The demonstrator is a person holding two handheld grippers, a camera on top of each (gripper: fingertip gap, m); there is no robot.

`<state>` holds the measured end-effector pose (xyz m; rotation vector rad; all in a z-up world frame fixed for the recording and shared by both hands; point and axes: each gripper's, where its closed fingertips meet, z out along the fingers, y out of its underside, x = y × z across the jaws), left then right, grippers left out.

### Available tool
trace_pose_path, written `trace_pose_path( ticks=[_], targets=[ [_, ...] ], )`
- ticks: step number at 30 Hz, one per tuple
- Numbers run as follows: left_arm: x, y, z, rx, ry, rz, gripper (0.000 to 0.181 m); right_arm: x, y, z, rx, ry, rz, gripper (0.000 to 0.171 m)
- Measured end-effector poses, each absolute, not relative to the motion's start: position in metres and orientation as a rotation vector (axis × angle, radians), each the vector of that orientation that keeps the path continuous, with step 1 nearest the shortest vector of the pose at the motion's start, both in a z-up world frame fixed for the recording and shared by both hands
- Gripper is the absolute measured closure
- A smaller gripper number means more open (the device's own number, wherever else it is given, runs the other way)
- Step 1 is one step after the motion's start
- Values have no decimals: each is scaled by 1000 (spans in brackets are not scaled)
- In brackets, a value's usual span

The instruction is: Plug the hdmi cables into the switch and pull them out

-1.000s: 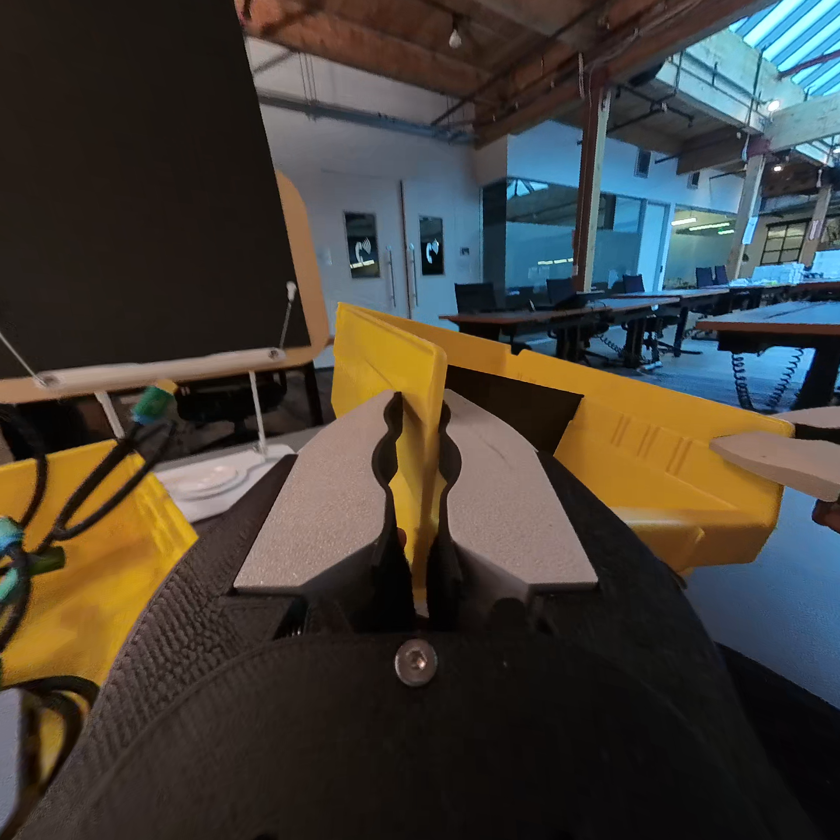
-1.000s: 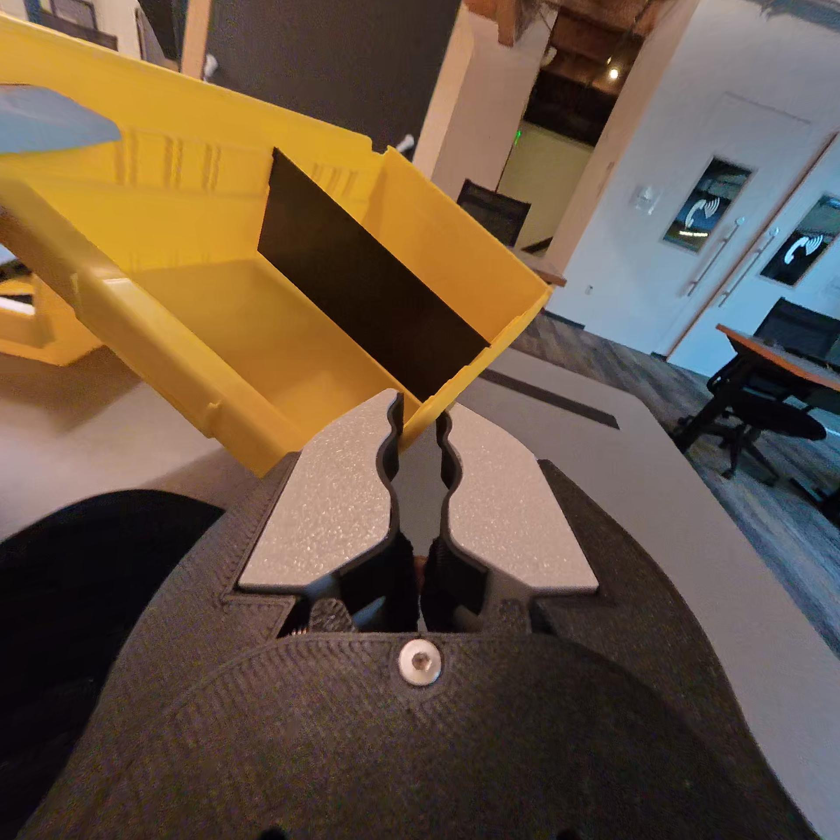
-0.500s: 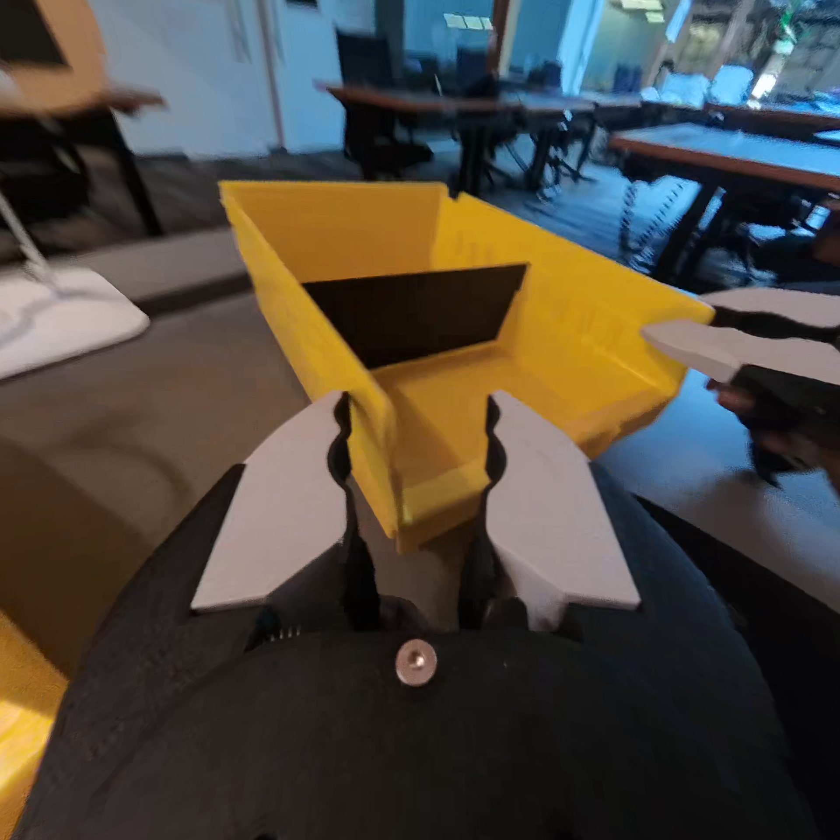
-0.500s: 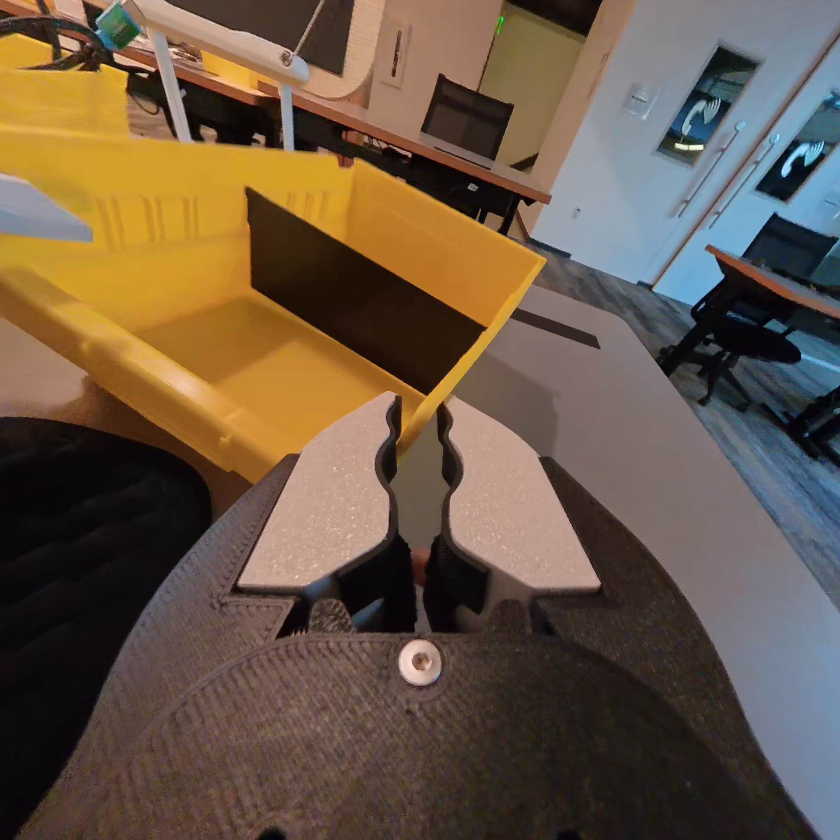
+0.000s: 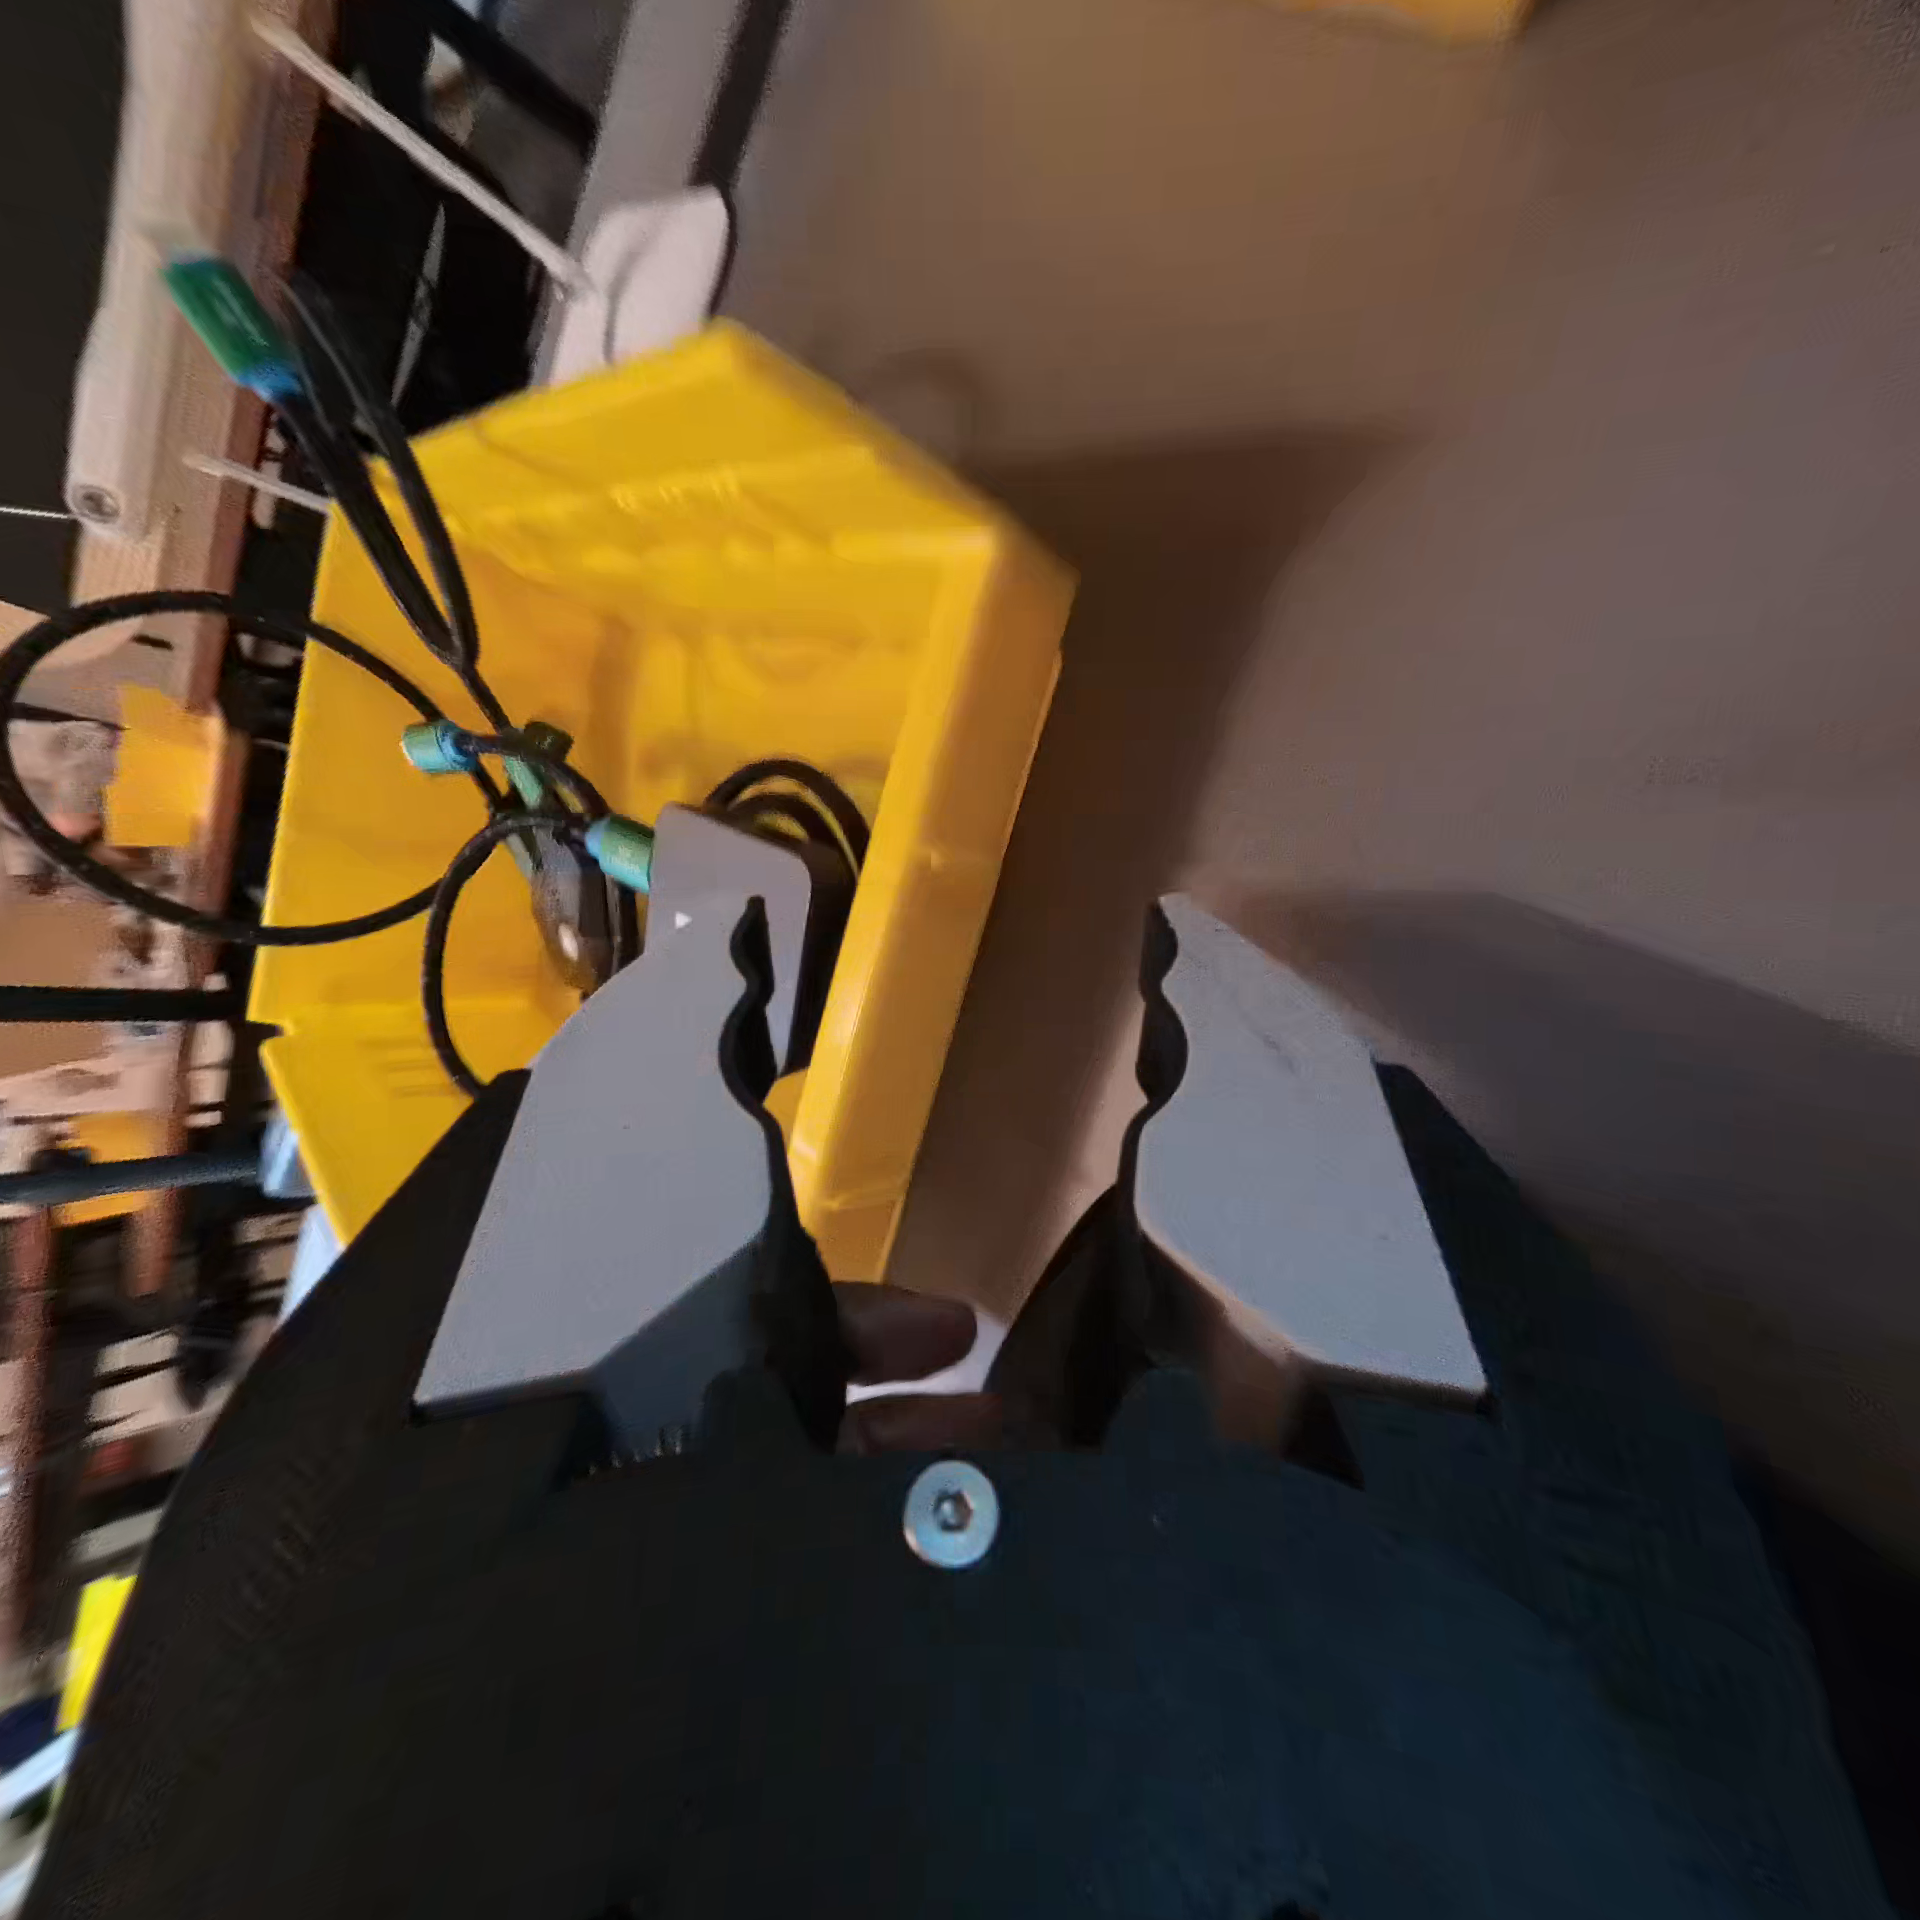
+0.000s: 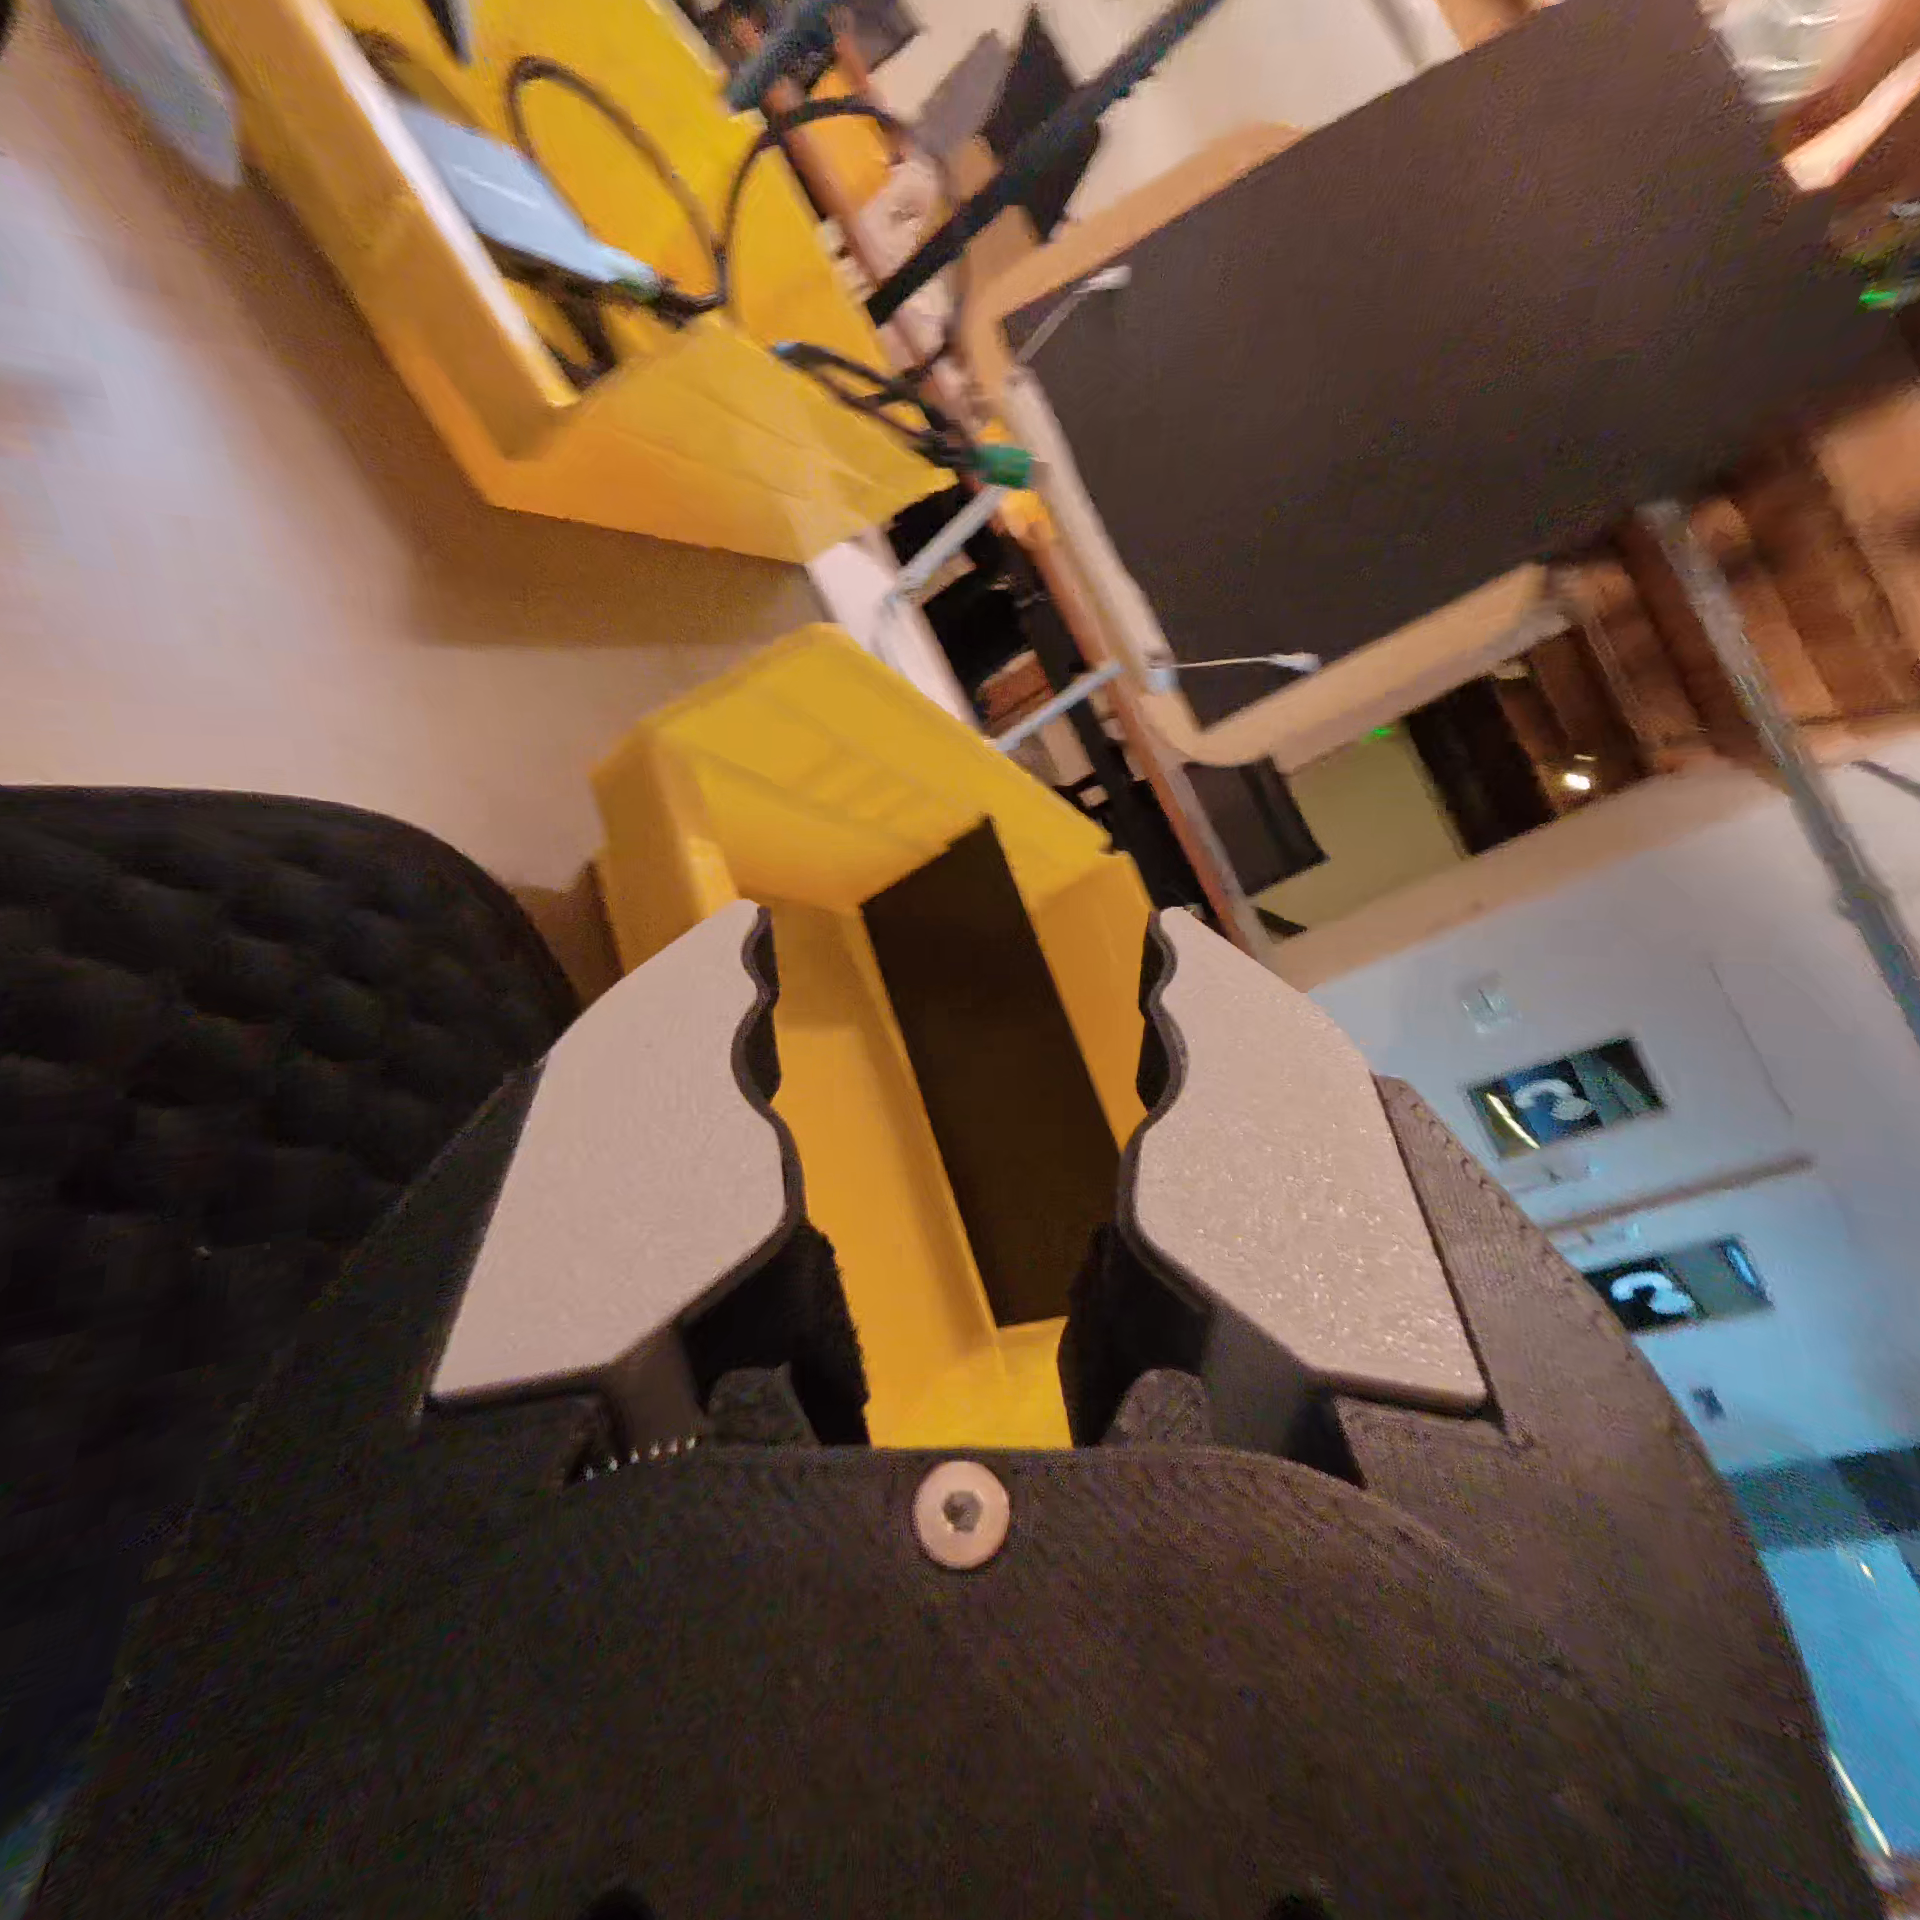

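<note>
My left gripper (image 5: pixel 956 914) is open with nothing between its fingers. It hovers by the right wall of a yellow bin (image 5: pixel 675 582) that holds black HDMI cables (image 5: pixel 436 644) with teal plugs (image 5: pixel 623 847). The grey switch (image 5: pixel 727 868) in that bin is partly hidden behind my left finger. My right gripper (image 6: pixel 956 920) is open. An empty yellow bin (image 6: pixel 831 790) with a black panel (image 6: pixel 987 1039) shows beyond its spread fingers, and the pads do not press on it. The bin with the cables (image 6: pixel 665 436) and the grey switch (image 6: pixel 499 187) lies farther off in the right wrist view.
Both bins rest on a beige table top (image 5: pixel 1455 416). A black padded mat (image 6: pixel 208 1039) lies left of my right gripper. A dark board with a wooden frame (image 6: pixel 1403 312) and a white stand (image 5: pixel 644 270) stand behind the bins. Both views are tilted and blurred.
Both grippers were shut on the empty yellow bin's rim. The left opened first, then the right, and the bin left both grasps. The left gripper swung over to the bin with the cables.
</note>
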<state>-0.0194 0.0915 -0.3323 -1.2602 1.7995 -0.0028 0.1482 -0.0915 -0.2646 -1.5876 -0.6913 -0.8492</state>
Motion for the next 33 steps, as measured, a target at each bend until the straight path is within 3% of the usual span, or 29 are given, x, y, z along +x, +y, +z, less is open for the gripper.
trace_pose_path(
  ticks=[6, 8, 11, 33],
  targets=[
    [-18, 121, -362, -1275, 1863, 57, 127, 157, -61, -335, -1970, -959, -994, 110],
    [-27, 141, -365, -1265, 1867, 181, 146, 166, -60, -346, -2013, -999, -1084, 126],
    [-41, 153, -367, -1279, 1882, 204, 147, 171, -59, -352, -2062, -973, -1092, 140],
    [-242, 203, -366, -1419, 1823, 376, 146, 266, -164, -352, -2357, -611, -1349, 138]
  ],
)
